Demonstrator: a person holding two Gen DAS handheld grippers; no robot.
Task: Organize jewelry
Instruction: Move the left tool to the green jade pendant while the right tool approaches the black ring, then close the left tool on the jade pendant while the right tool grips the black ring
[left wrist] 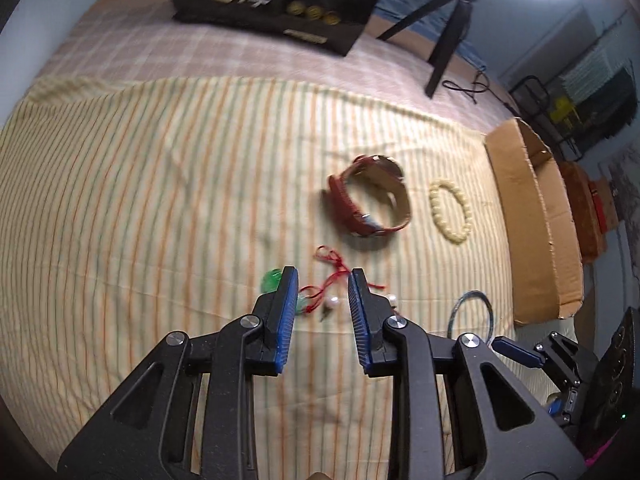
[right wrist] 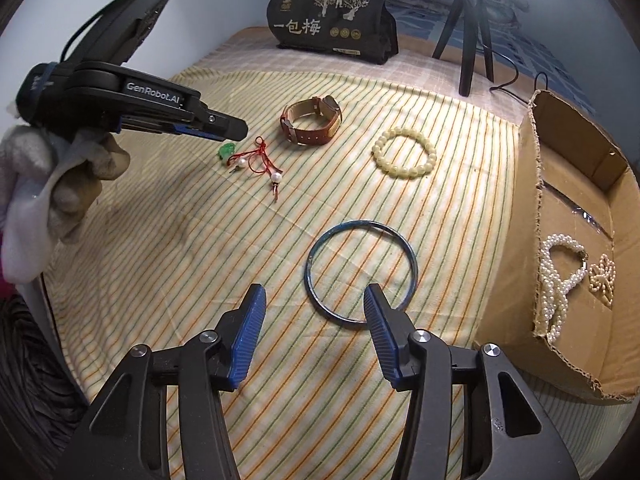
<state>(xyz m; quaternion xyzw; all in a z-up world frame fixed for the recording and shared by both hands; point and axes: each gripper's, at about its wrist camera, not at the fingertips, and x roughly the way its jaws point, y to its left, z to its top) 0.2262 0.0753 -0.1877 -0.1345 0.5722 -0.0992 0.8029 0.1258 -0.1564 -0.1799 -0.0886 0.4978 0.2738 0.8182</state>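
Left tool (left wrist: 322,276) with jaws apart, hanging just above the red cord (left wrist: 334,276) with its pearls (left wrist: 333,301) and green charm (left wrist: 273,280); cord between the blue pads, nothing gripped. Ahead and slightly right, the watch (left wrist: 370,200) on its side; further right, the bead bracelet (left wrist: 450,212). Blue bangle (left wrist: 472,312) low to the right.

Right tool (right wrist: 316,296) also spread wide, empty. Bangle (right wrist: 362,272) flat on the striped cloth (right wrist: 160,260) just ahead, its near rim behind the right pad. Box (right wrist: 516,240) to the right, holding a pearl strand (right wrist: 558,280) and a small beaded piece (right wrist: 602,276). Watch (right wrist: 312,120) and bracelet (right wrist: 404,152) further ahead; cord (right wrist: 256,160) ahead-left, under the left tool (right wrist: 236,128). Black bag (right wrist: 332,20) and tripod (right wrist: 468,32) at the far edge.
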